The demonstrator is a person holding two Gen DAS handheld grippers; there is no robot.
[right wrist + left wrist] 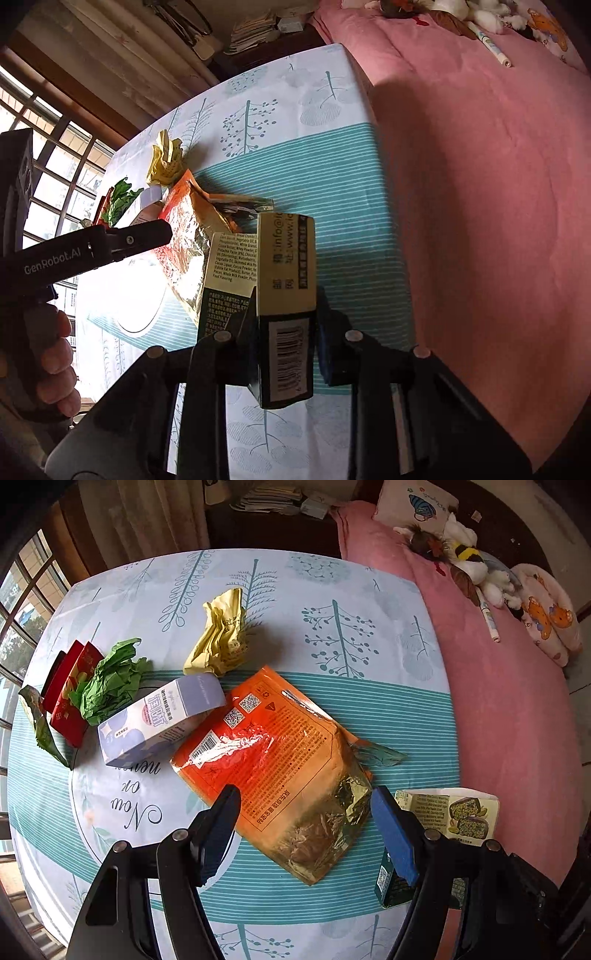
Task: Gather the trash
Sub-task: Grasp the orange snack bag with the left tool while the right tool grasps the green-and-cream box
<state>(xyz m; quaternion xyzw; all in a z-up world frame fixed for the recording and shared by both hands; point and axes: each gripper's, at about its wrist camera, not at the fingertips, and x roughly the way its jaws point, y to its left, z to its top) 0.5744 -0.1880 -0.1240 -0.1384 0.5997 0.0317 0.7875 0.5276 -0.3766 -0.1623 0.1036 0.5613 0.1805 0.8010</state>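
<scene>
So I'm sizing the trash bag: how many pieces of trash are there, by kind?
Boxes: 3 (lilac box, red box, green box clamped in right gripper)
Crumpled paper: 2 (yellow, green)
Foil bags: 2 (orange, small green)
Total: 7

boxes: 3 [162, 722] [70, 694] [443, 823] | wrappers: 2 [280, 760] [38, 723] | crumpled papers: 2 [221, 635] [110, 683]

Flattened orange foil bag [273, 749] mid-table beside lavender box [162, 720], crumpled yellow [221, 635] and green [110, 683] wrappers.
</scene>
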